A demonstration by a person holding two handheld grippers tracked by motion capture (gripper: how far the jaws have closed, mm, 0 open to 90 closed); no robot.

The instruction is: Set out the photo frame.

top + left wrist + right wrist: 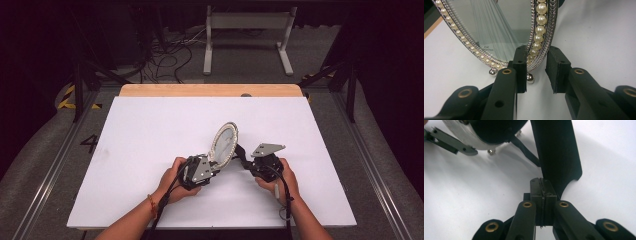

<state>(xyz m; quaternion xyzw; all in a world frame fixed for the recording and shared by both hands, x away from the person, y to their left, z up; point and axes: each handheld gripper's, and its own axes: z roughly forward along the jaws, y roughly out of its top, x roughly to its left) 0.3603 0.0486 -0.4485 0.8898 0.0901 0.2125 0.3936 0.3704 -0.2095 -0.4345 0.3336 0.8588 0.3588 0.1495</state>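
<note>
From above, I see my two hands low on the white table (150, 125), each with a gripper. Between them stands an oval picture frame (223, 143), rimmed in pearls, tilted back, near the table's middle. My left gripper (212, 165) meets the frame's lower left edge; my right gripper (244, 162) reaches in at the black stand behind it. On the floor left of the table a painted "4" (90, 143) can be read. Beyond the table's wooden far edge lie cables (165, 60) and a grey metal rack (247, 35).

Along my left gripper (536, 72), the frame (499, 32) fills the upper part: glass, a ring of pearls (540, 20) and a silver braided rim. The rim's lower edge sits between my jaws; the left pad lies against the pearled front, the right pad stands just off the back, so I have it bracketed at a narrow gap, and I cannot tell if it is truly pinched. Small print shows low on the glass, too fine to read. Two silver ball feet (530, 78) rest on the table.

Along my right gripper (541, 187), the pads are pressed together with no gap. The black easel stand (556, 150) rises just beyond them, its lower edge touching the pad tips; whether a sliver is caught I cannot tell. The frame's silver back (466, 135) and a ball foot (490, 151) sit upper left, with my left gripper's jaw (449, 142) beside them.
</note>
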